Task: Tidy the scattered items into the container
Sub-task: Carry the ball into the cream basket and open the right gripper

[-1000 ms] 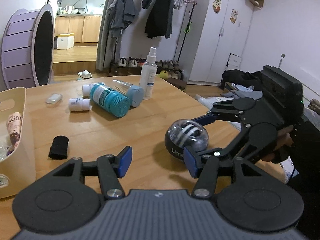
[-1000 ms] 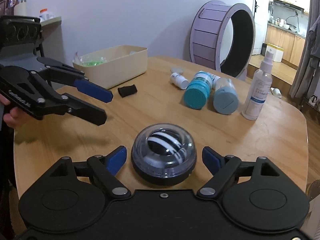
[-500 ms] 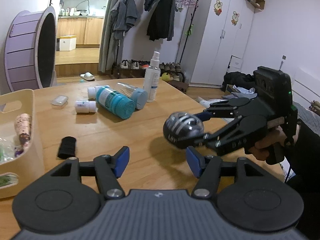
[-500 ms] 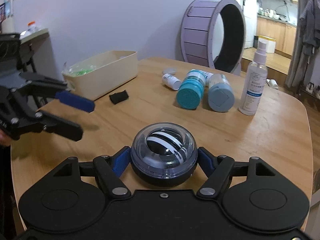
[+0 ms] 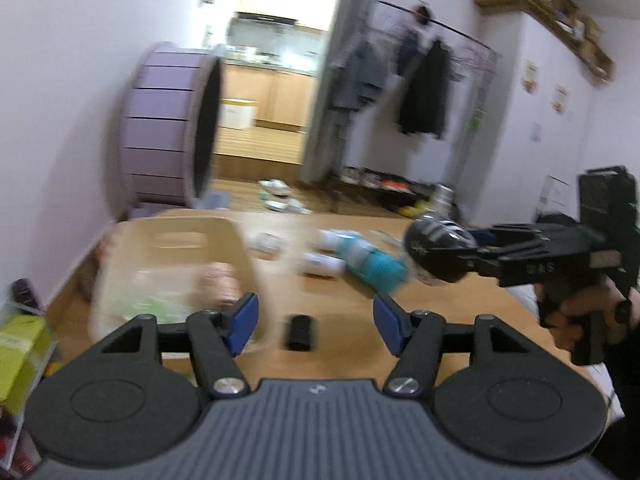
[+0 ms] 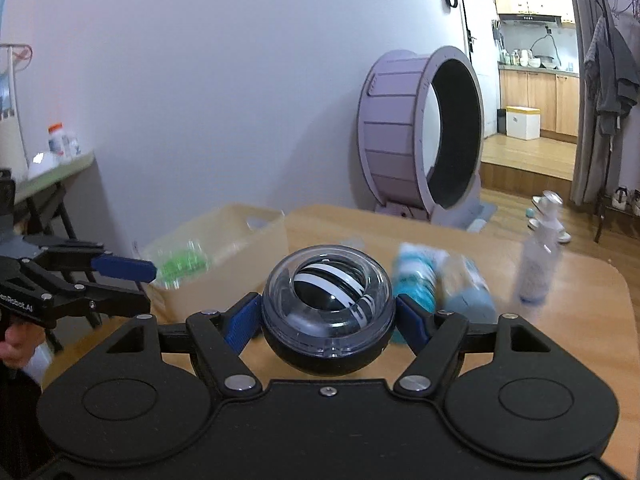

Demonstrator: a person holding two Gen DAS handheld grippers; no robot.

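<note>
Wooden table (image 6: 540, 336) filled the foreground, with a purple wheel (image 6: 420, 132) against the white wall behind it. Right gripper (image 6: 328, 316) was closed on the ball (image 6: 328, 304), blue pads pressing its two sides and holding it clear of the table, the beige bin (image 6: 236, 252) ahead and to its left. Left gripper (image 5: 316, 322) stood wide open and empty, aimed at a small black item (image 5: 300, 332) lying just beside the bin (image 5: 176, 264).

Risk, as I judged it: the ball was round and glossy, held only at two points, so a quick swing toward the bin could let it roll out of the pads. Both views were smeared, which suggested fast motion. The two grippers were also near each other and could clash over the bin.

Counted: one ball, one bin, one black item, one spray bottle (image 6: 536, 256), one teal bottle (image 6: 416, 280), one grey-capped bottle (image 6: 468, 292) and one small white bottle (image 5: 320, 266). Bin contents were too blurred to count.
</note>
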